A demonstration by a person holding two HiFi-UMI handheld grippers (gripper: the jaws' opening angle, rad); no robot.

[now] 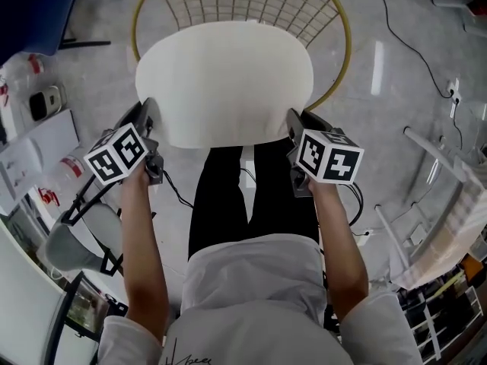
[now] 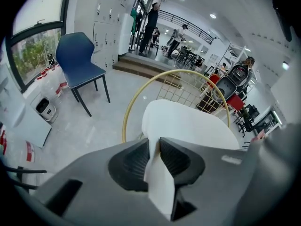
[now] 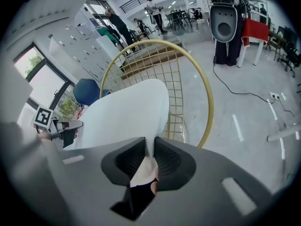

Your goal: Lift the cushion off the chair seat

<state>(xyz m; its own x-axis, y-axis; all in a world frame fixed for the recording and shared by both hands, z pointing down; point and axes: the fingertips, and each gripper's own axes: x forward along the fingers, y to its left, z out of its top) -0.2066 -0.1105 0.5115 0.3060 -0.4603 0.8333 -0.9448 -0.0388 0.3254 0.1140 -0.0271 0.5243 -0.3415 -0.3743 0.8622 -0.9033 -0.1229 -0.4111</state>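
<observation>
ITEM: cushion, count 1. White, rounded, thin pad. Held over the seat of the chair, in front of its gold wire back, near edge toward the person. Seat itself hidden beneath; judged clear of it or nearly so, not confirmable from these views.

HANDLING (judged): Light. Soft and pliant, going by the way the pinched edge folds and creases between the pads. Likely to sag in the middle and droop at the far edge if carried by 2 points only. Fabric face, not slippery, not fragile. Best taken at the 2 near corners, well apart, as here, with both sides kept level so the pad does not swing or slide out.

TONGS:
- left gripper: jaws almost together, only a narrow gap, filled by a fold of the near left edge of the cushion. Pinched firmly between ribbed pads.
- right gripper: same condition, jaws close to shut, clamped on the near right edge of the cushion, a tuft of white showing behind the pads.

COUNTS:
- cushion: 1
- gold wire chair: 1
- grippers: 2, each with 1 marker cube
- blue chair: 1, standing well apart near a window
- other chairs and people far off in the room: too small to count reliably
</observation>
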